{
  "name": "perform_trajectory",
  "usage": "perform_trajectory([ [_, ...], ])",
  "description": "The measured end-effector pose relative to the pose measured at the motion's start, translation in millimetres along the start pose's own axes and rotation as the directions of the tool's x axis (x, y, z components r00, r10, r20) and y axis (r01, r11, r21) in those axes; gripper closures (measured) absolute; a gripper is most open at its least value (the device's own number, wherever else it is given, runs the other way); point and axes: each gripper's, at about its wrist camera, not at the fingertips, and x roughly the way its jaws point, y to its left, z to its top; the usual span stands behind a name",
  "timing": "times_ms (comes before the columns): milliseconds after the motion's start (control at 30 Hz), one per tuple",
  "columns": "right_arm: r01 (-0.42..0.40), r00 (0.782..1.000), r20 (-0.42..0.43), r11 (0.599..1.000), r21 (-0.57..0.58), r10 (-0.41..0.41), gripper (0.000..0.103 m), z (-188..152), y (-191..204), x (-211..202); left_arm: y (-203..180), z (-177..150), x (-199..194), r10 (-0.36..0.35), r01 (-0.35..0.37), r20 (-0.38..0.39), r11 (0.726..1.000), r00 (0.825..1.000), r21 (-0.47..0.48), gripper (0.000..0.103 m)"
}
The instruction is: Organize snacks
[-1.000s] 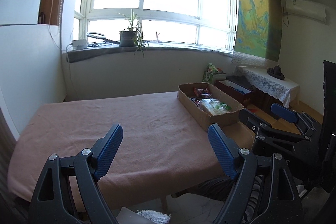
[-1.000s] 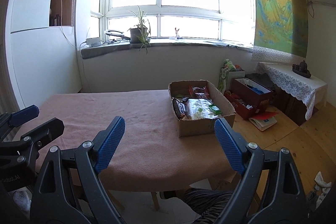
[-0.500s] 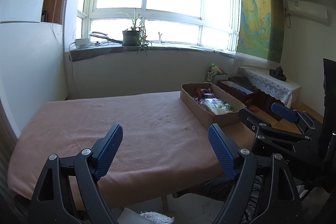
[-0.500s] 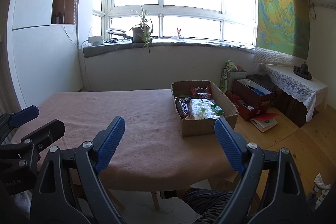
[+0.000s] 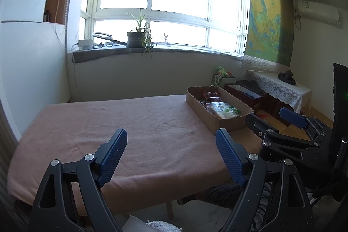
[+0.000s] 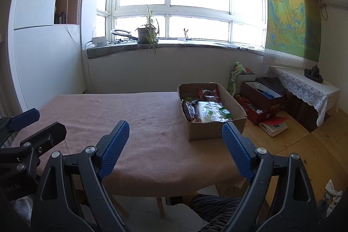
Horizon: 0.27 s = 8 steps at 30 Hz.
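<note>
A: Where do the snacks (image 6: 206, 109) lie?

B: All that I can see are inside the cardboard box (image 6: 214, 133), at the far right of the table (image 6: 139, 123). Packets lie flat, packed side by side: a dark one along the left wall, pale and green ones in the middle, red ones at the far end. No packets on the pink cloth itself.

A: Why the box there?

B: My guess: it sits near the table's right edge so either tool reaches in from the near side. The open top, flaps out of the way, lets jaws drop straight in.

A: The claws?

B: Left gripper (image 5: 171, 153) released, blue pads spread wide, nothing between them. Right gripper (image 6: 176, 146) likewise spread and empty. Both hang off the near edge of the table, level, pointed toward the window, well apart from the box.

A: Stage of the job?

B: Can't settle it. Snacks gathered in the box fit a finished tidy-up; they equally fit a box waiting to be unpacked and sorted. Wide jaws held back suit either reading.
</note>
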Motion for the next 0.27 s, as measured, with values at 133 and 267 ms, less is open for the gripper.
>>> perform_trajectory([
  [133, -0.001, 1.0, 0.0, 1.0, 0.001, 0.001, 0.013, -0.1, 0.2, 0.0, 2.1, -1.3, -1.3, 0.004, -0.004, 0.003, 1.0, 1.0, -0.006, 0.019],
  [267, 0.0, 1.0, 0.0, 1.0, 0.002, 0.0, 0.013, -0.3, 0.4, 0.1, 2.4, -3.0, -1.9, 0.004, -0.004, 0.003, 1.0, 1.0, -0.011, 0.019],
])
